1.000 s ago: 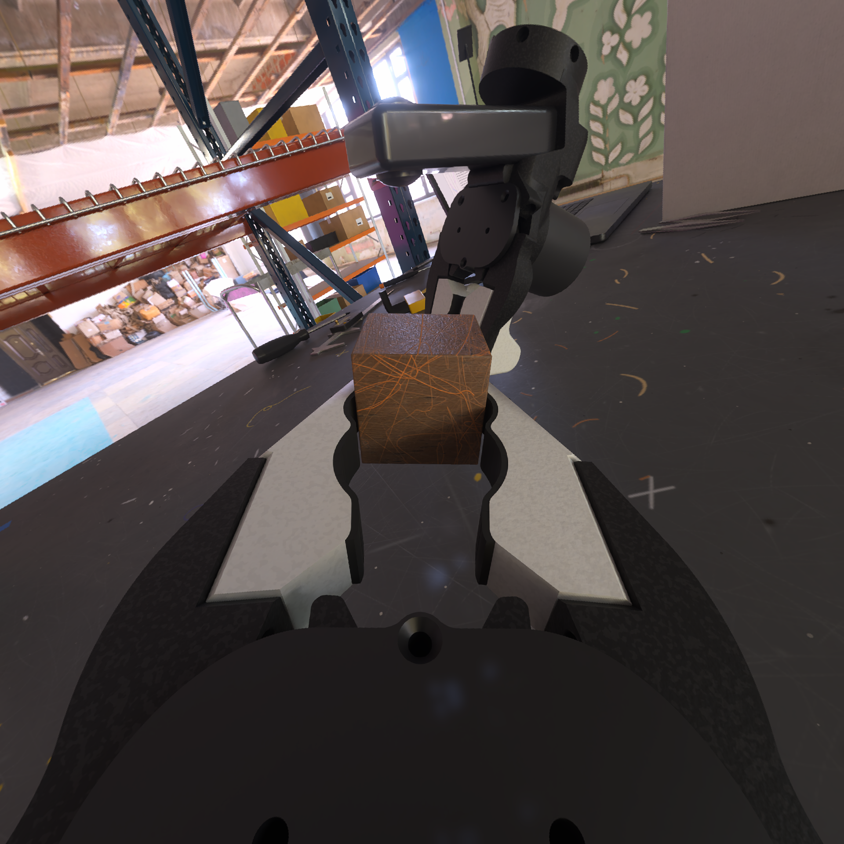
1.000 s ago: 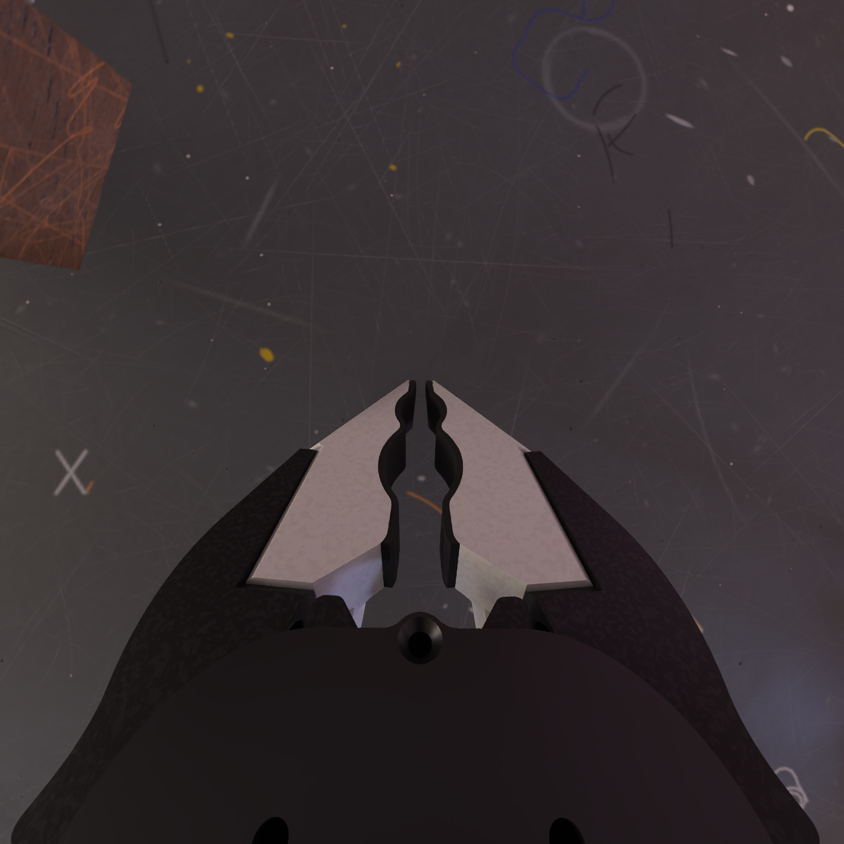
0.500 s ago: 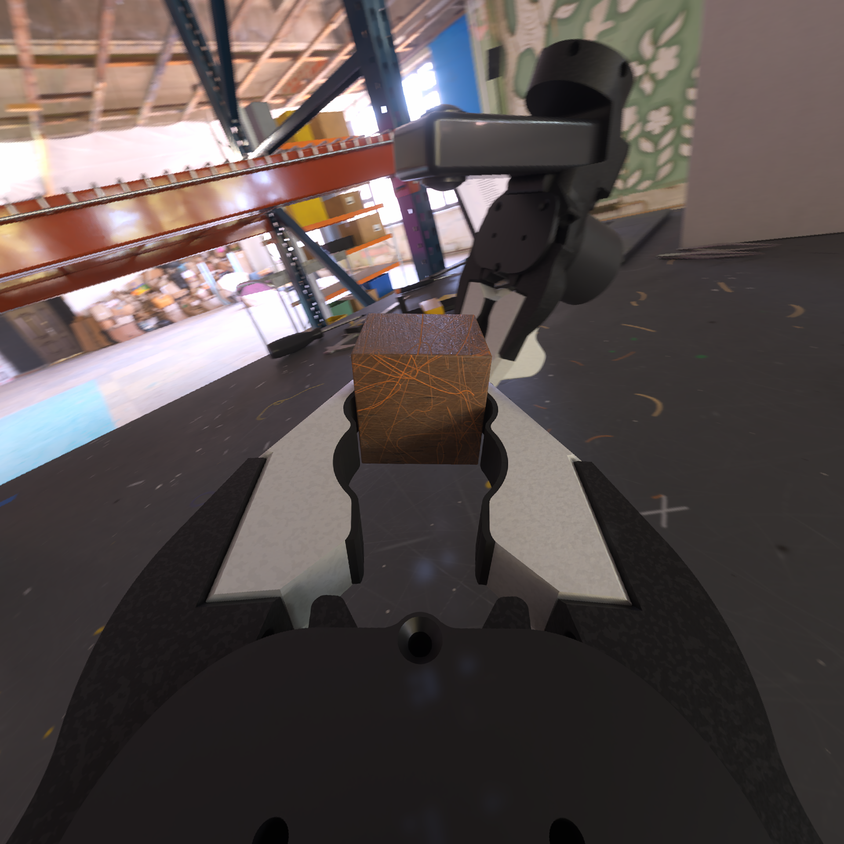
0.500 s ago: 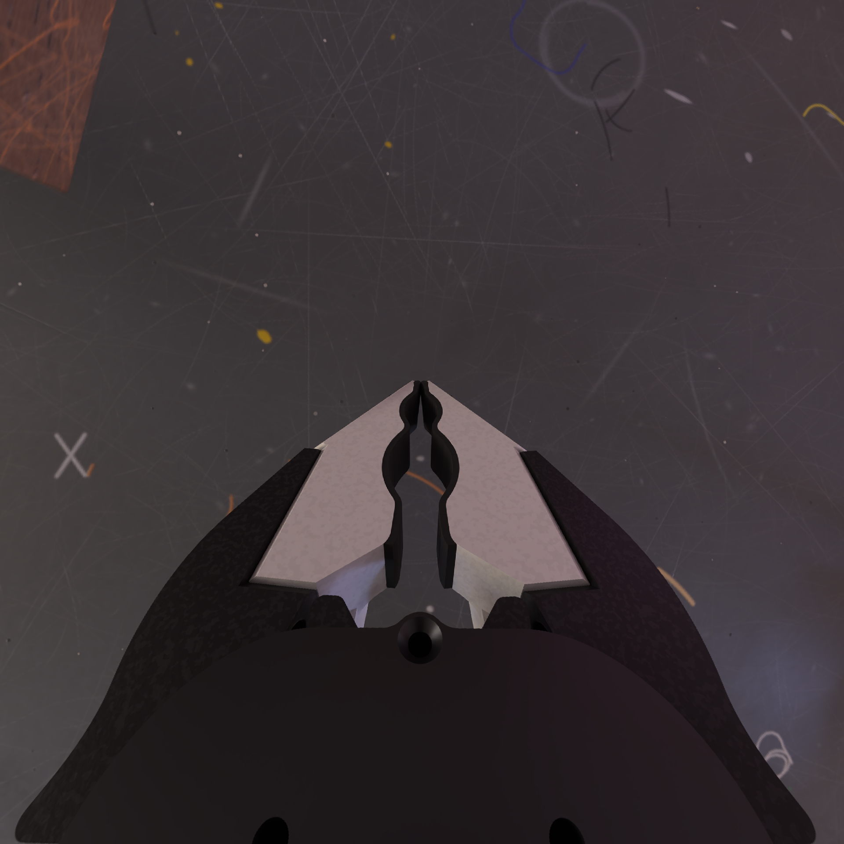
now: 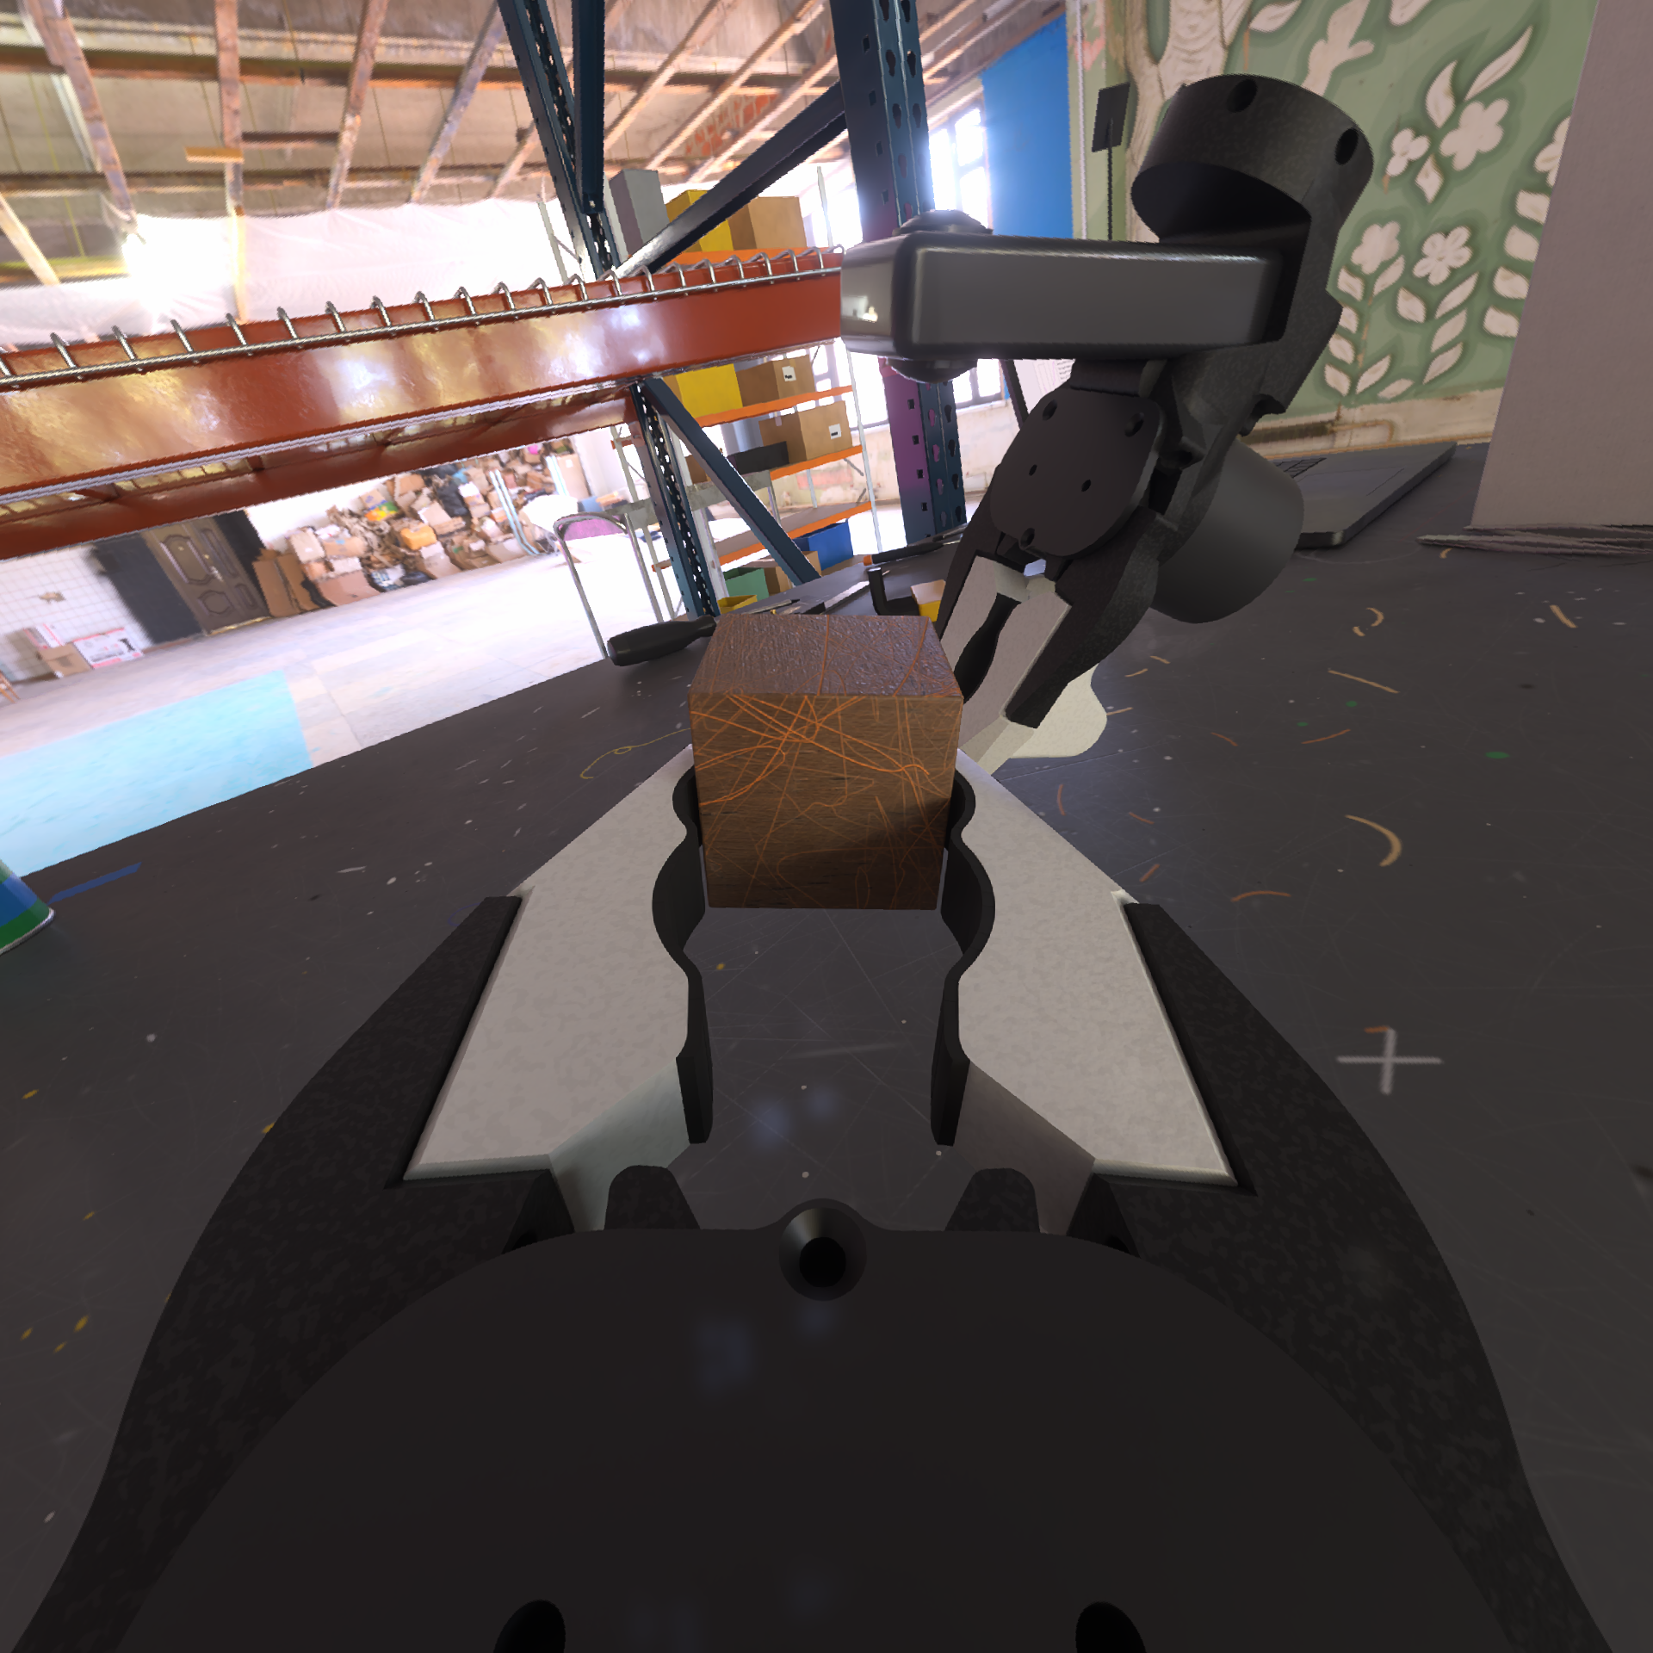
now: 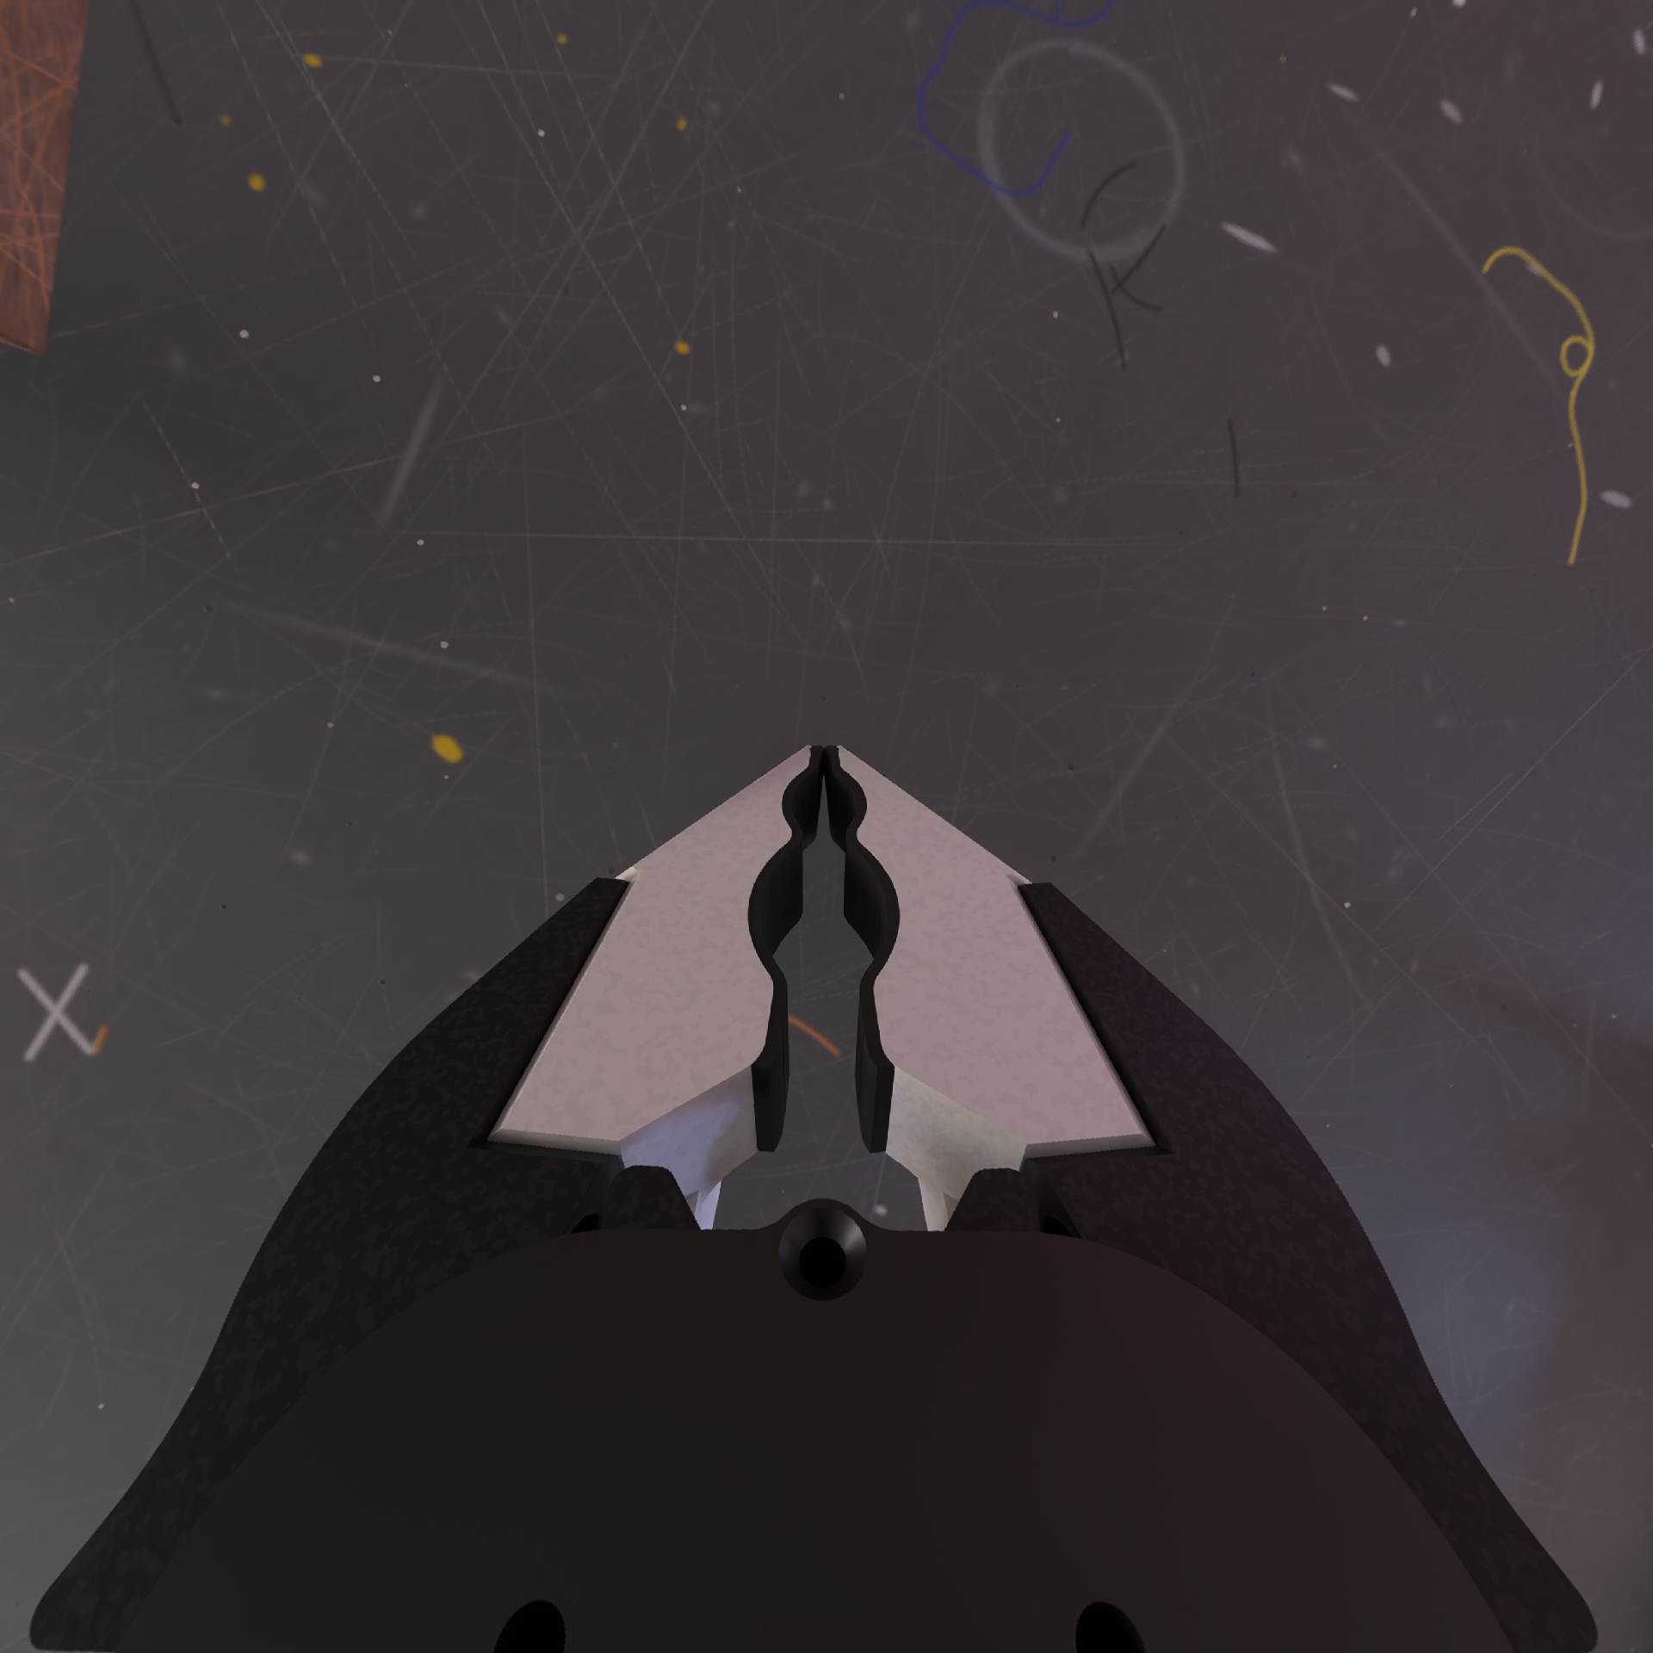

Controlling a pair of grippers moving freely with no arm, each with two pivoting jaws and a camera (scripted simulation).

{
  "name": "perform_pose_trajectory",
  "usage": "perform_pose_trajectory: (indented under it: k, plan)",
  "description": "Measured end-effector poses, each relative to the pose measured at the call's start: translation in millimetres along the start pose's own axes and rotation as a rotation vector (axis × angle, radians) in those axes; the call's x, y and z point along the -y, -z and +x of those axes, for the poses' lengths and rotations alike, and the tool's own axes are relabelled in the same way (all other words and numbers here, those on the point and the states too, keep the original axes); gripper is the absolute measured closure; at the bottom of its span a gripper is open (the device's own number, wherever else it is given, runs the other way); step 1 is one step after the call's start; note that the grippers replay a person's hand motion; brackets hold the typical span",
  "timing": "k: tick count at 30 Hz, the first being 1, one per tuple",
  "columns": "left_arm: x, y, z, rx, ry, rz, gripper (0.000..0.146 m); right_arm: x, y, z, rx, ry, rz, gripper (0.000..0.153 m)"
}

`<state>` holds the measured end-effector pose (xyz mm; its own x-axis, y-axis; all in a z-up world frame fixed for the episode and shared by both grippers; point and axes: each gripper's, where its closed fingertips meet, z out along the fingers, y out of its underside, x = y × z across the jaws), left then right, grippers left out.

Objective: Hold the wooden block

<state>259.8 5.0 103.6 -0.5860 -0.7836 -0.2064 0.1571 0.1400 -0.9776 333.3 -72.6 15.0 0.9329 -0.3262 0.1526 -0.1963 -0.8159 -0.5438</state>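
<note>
Scratched brown wood fills the gap at the tips of the left gripper [image 5: 821,805]: the wooden block [image 5: 823,769] sits squarely between its two fingers, both side faces touching the pads, pinched there above the dark floor [image 5: 1342,894]. It is a cube, so no long axis matters. The right gripper [image 6: 823,760] points down at the floor with its tips pressed together on nothing; from it the block shows only as a sliver at the far left edge. Judged from this, the hold belongs to the left gripper, and the grip mainly needs keeping steady.
</note>
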Motion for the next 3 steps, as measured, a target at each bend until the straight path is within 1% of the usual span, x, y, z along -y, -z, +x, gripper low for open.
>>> perform_pose_trajectory:
  k: [3]
  plan:
    - [-0.2, -0.1, 0.2, -0.003, 0.0, -0.001, 0.095, -0.3, -2.0, -0.2, 0.003, 0.002, -0.012, 0.153]
